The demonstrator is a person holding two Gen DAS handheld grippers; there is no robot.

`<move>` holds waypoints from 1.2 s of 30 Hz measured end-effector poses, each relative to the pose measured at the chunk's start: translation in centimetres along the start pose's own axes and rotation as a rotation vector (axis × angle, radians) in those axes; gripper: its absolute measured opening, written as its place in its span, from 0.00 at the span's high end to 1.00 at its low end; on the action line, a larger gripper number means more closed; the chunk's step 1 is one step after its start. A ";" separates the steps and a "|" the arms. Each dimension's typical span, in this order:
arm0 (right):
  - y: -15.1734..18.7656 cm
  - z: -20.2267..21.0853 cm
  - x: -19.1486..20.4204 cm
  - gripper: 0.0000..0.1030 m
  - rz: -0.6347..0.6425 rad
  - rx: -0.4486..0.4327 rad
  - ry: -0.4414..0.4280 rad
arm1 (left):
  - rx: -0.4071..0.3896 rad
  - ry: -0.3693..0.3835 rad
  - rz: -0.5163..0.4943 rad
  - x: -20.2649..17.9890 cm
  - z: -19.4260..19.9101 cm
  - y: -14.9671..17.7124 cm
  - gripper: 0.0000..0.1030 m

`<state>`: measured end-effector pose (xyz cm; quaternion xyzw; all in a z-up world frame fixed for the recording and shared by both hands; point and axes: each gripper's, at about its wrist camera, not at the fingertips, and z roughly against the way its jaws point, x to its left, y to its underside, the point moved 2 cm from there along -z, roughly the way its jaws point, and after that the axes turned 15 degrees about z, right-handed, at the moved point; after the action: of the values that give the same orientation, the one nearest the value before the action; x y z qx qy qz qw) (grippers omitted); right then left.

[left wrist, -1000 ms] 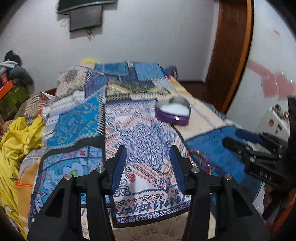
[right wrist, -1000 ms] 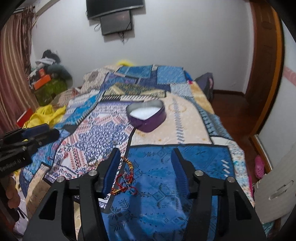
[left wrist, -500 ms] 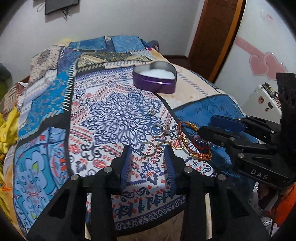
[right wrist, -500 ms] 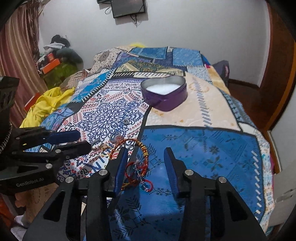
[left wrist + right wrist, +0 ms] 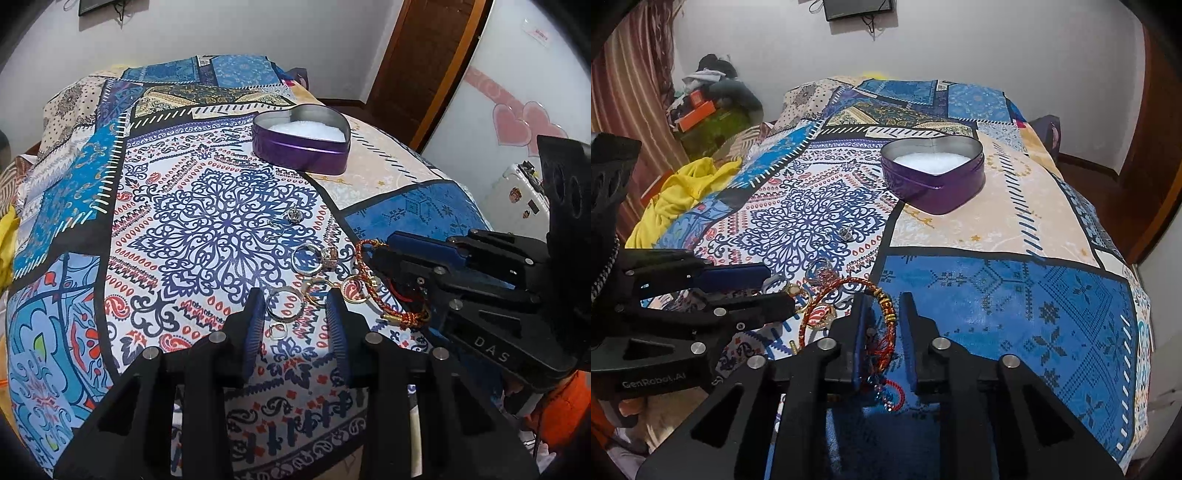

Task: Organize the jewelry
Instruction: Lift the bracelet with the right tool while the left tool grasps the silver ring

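My right hand-held gripper (image 5: 882, 332) had narrowed, open around the red bracelet (image 5: 849, 291) at lower centre; left hand-held gripper (image 5: 295, 314) open over rings (image 5: 284, 304), grasp imminent

Two close, low wrist views across the bedspread (image 5: 207, 206), sharing the heart tin (image 5: 932, 177).

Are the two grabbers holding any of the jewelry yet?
Neither clearly holds anything. The left gripper is open around a silver ring. The right gripper straddles the red-and-gold braided bracelet, jaws not yet closed on it.
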<state>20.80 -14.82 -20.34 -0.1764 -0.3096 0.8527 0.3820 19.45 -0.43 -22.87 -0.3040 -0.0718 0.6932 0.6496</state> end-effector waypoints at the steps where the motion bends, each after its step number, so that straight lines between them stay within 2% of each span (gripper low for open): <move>1: 0.0 0.0 0.0 0.89 0.000 0.001 0.002 | -0.002 -0.002 0.000 0.0 0.0 0.0 0.70; 4: 0.0 0.0 0.1 0.91 0.007 -0.003 -0.006 | -0.011 -0.021 -0.001 0.1 -0.2 0.0 0.80; 11: -0.3 0.4 -0.1 0.94 -0.012 -0.024 -0.024 | -0.044 -0.020 -0.029 -0.5 0.8 0.1 0.80; 26: -2.7 4.7 -0.7 0.94 -0.017 -0.148 0.053 | -0.160 -0.007 -0.016 -1.4 5.6 -1.8 0.80; 36: -4.4 6.5 -2.3 0.94 -0.031 -0.219 0.095 | -0.239 0.008 -0.031 -2.4 7.8 -4.6 0.80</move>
<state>21.19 -16.87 -12.45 -0.2524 -0.3850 0.7986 0.3877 19.29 0.31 -13.55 -0.3807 -0.1559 0.6685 0.6195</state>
